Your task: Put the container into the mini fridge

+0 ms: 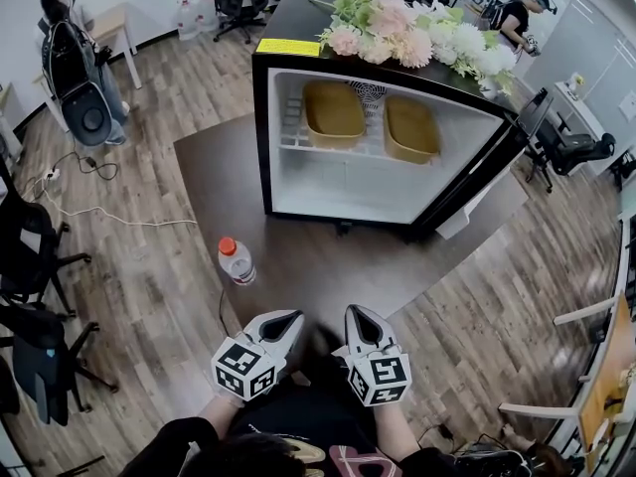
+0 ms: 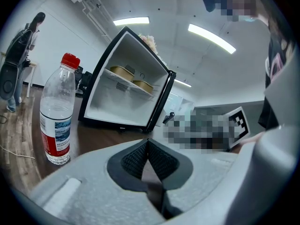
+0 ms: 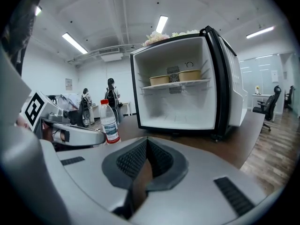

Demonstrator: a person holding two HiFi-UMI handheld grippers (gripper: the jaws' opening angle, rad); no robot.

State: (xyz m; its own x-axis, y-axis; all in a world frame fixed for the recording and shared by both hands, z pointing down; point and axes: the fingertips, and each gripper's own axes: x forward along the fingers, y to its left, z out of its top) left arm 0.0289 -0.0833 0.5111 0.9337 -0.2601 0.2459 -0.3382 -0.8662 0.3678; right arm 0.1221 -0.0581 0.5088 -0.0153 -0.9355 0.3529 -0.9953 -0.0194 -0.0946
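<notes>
The black mini fridge [image 1: 373,182] stands open on the dark table [image 1: 214,182], its door [image 1: 477,182] swung to the right. Two tan containers [image 1: 333,112] [image 1: 410,127] rest side by side on its wire shelf; both gripper views show them as well, container [image 2: 123,71] and container [image 3: 189,75]. My left gripper [image 1: 287,320] and right gripper [image 1: 359,317] hover near the table's front edge, well short of the fridge. Both are shut with nothing between the pads [image 2: 140,156] [image 3: 140,158]. The left gripper [image 3: 70,135] also shows in the right gripper view.
A clear water bottle [image 1: 237,261] with a red cap stands on the table left of my grippers, bottle [image 2: 57,116], bottle [image 3: 109,123]. Artificial flowers [image 1: 412,33] lie on the fridge top. Office chairs [image 1: 40,256], a floor cable [image 1: 99,212] and people [image 1: 75,58] surround the table.
</notes>
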